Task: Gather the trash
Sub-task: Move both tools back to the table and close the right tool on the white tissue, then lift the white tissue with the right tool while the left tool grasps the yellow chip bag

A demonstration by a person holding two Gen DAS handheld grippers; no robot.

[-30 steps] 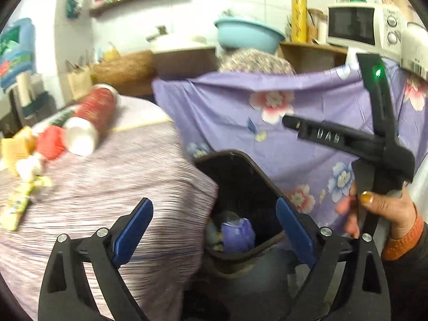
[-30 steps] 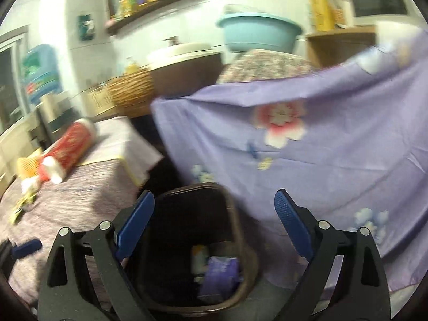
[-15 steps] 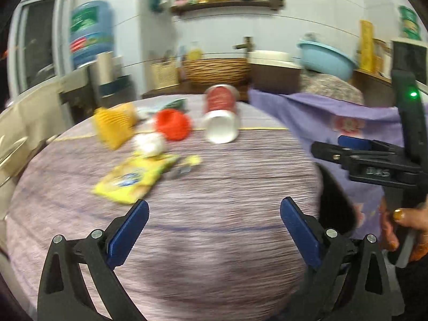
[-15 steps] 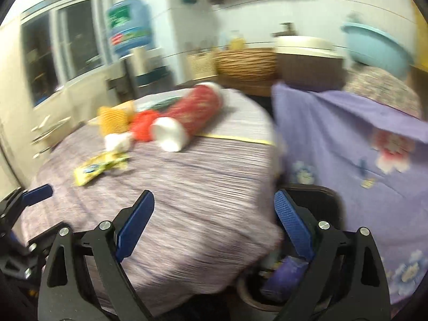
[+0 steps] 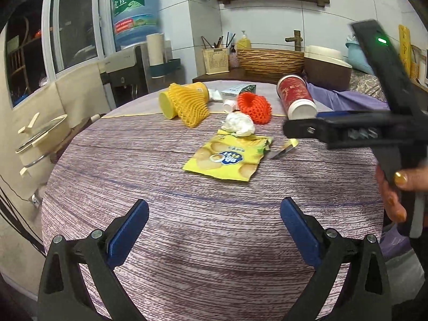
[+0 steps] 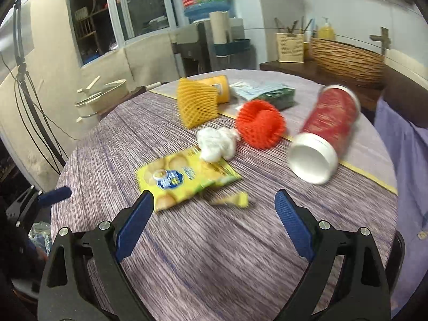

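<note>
both grippers swung from bin to table, litter mid-table

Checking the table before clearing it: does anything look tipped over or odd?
Yes. The red canister lies on its side, white lid end toward the cameras, and a yellow tub is also toppled. A torn yellow snack wrapper lies flat beside a crumpled white tissue. Nothing looks spilled.
</note>
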